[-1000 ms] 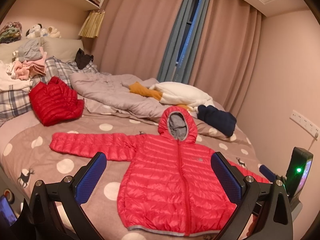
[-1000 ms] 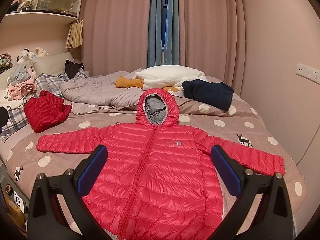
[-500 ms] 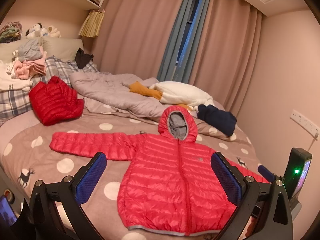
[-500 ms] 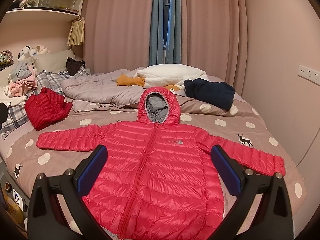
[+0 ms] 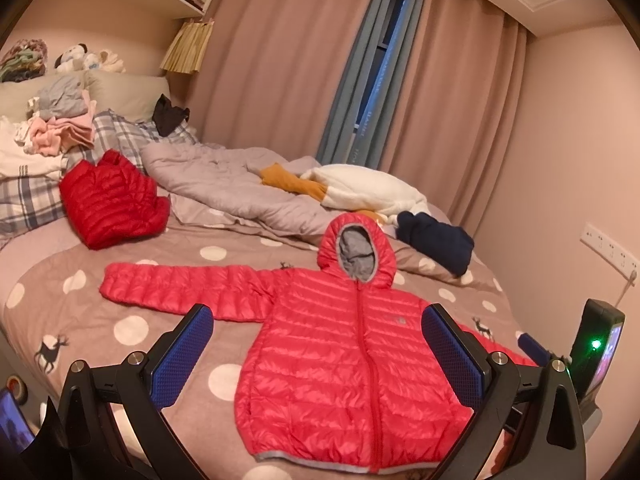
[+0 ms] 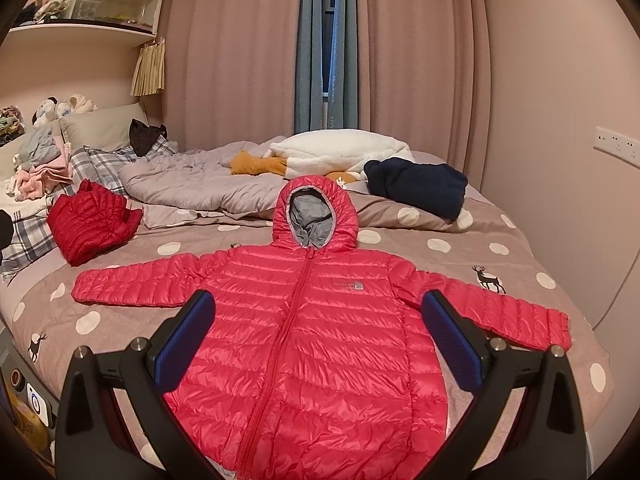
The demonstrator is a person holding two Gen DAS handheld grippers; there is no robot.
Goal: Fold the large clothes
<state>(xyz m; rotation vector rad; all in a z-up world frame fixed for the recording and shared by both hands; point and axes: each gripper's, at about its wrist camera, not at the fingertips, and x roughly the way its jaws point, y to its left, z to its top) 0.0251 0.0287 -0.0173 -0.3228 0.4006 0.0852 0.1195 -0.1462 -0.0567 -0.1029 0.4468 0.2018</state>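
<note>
A red hooded puffer jacket (image 5: pixel 344 364) lies flat on the bed, front up, zipped, both sleeves spread out. It also shows in the right wrist view (image 6: pixel 308 344). My left gripper (image 5: pixel 318 344) is open and empty, held above the bed's near edge over the jacket's lower left. My right gripper (image 6: pixel 318 340) is open and empty, held above the jacket's lower body. The other gripper's body with a green light (image 5: pixel 596 344) shows at the right of the left wrist view.
A polka-dot brown bedspread (image 6: pixel 440 244) covers the bed. A folded red puffer jacket (image 6: pixel 90 222) lies at the left, a navy garment (image 6: pixel 416 184) and a white plush toy (image 6: pixel 340 152) at the back. A grey quilt (image 6: pixel 188 184) and a clothes pile (image 6: pixel 40 160) lie near the pillows.
The right gripper has risen slightly and drawn back, so the jacket sits lower in its view. The left gripper has barely moved. The jacket has not moved.
</note>
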